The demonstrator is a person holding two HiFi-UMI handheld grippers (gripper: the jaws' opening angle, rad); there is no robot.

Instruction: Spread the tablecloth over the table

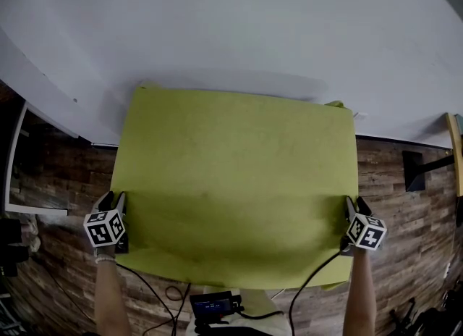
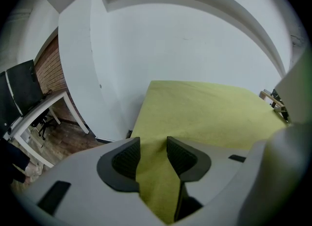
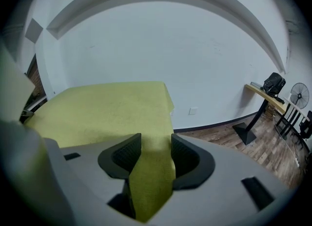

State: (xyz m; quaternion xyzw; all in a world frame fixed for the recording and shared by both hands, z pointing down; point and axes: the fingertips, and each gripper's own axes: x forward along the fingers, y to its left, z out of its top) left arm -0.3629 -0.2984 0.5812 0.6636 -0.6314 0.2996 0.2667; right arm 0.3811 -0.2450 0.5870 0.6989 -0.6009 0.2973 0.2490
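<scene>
A yellow-green tablecloth (image 1: 231, 182) lies spread flat over the table, which it hides; its near edge hangs down toward me. My left gripper (image 1: 113, 198) is at the cloth's near left edge and my right gripper (image 1: 356, 204) at its near right edge. In the left gripper view the jaws of the left gripper (image 2: 153, 144) stand apart, with a strip of cloth (image 2: 156, 176) lying loosely between the pads. The right gripper view shows the same: the right gripper (image 3: 156, 142) is open, with a fold of cloth (image 3: 151, 176) running through the gap.
A white wall (image 1: 231, 23) rises just behind the table. Wooden floor (image 1: 405, 204) shows on both sides. A white desk (image 2: 34, 118) stands at the left, a desk on a black stand (image 3: 263, 98) and a fan (image 3: 298, 95) at the right. Cables and a small device (image 1: 213, 304) are below me.
</scene>
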